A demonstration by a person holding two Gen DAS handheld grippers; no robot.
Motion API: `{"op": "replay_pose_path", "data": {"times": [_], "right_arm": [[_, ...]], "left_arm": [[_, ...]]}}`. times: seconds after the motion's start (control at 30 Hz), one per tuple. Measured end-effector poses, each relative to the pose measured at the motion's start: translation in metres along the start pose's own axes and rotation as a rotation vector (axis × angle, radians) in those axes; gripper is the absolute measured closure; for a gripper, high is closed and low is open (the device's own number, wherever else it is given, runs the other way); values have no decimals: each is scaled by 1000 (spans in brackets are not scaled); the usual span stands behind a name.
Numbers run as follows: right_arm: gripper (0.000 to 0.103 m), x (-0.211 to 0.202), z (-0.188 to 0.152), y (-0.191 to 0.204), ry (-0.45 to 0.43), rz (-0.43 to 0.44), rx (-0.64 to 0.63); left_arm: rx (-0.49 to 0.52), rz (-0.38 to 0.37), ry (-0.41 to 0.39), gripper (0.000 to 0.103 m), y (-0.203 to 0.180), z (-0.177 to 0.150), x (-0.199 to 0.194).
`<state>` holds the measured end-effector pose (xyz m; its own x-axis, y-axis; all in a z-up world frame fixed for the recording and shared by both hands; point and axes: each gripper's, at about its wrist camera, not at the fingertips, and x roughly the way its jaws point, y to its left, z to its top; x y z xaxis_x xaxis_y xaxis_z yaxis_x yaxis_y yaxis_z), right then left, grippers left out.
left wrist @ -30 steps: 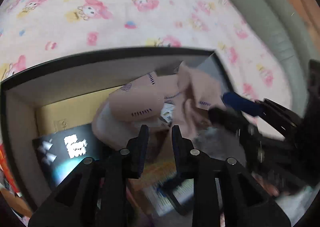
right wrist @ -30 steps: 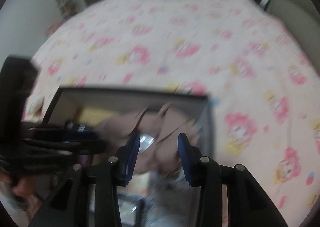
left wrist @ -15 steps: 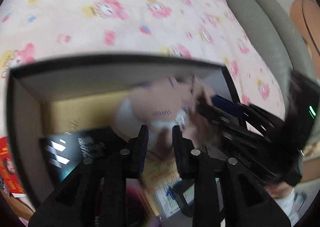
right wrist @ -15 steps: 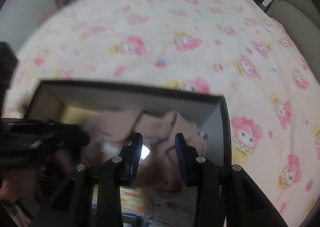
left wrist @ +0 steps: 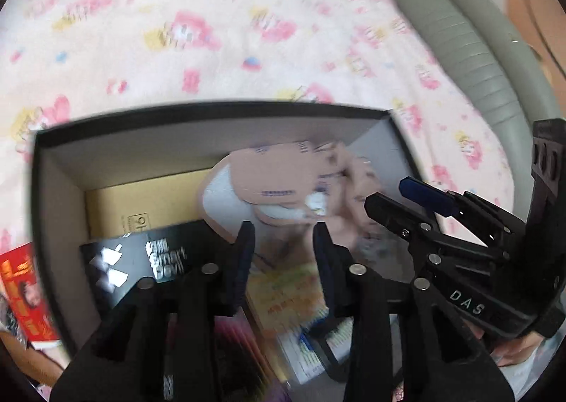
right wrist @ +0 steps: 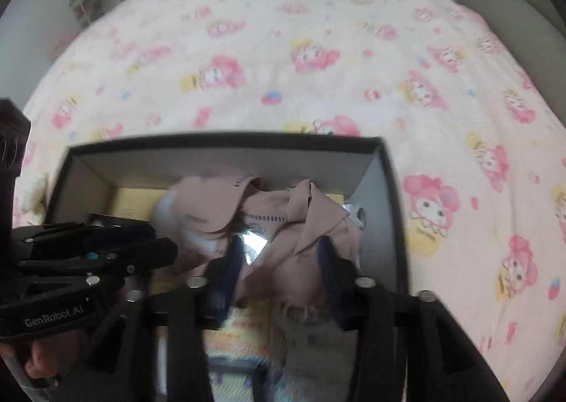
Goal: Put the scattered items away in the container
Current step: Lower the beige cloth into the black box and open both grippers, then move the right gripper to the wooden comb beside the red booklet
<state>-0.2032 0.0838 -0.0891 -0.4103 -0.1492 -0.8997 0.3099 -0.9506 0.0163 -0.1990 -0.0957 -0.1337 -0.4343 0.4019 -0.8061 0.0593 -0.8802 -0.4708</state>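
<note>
Over the box [right wrist: 389, 189] on the bedspread [right wrist: 318, 48], my left tongs [left wrist: 283, 242] and right tongs [right wrist: 279, 253] have just been opening, empty above the beige garment [right wrist: 300, 218].

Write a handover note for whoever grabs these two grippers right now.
Left gripper: jaws have just been opening, nothing pressed between them, poised over the box.
Right gripper: jaws have also just been opening, above the beige garment, not gripping it.
Things: the beige garment lies crumpled inside the box on the bed, on top of a yellow carton, a black package and printed leaflets.
Done: garment is in the box.
Left: a red printed item sits outside the box's left wall; the bedspread shows nothing else loose.
</note>
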Motion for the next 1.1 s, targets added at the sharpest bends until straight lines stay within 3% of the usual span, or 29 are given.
{"op": "replay_pose_path", "data": {"times": [0.13,0.3,0.6,0.83,1.1], "right_arm": [[49,-44,-18,11,-99,-15,-5],[47,-87,-54,16,-173,57,16],[46,-133,-118,24,-219,50,10],[47,-127,-133,59,-174,105,-65],[47,-99,-126,152,-98,248,-215]], "left_arm": [[32,-49,-95,56,-22,-26,-42],[66,-40,-186,53,-50,-71,-93],[142,37,-206,53,-85,-134,-138],[84,64,-187,53,-52,-164,-155],[-116,123,-255,52,41,-200,-194]]}}
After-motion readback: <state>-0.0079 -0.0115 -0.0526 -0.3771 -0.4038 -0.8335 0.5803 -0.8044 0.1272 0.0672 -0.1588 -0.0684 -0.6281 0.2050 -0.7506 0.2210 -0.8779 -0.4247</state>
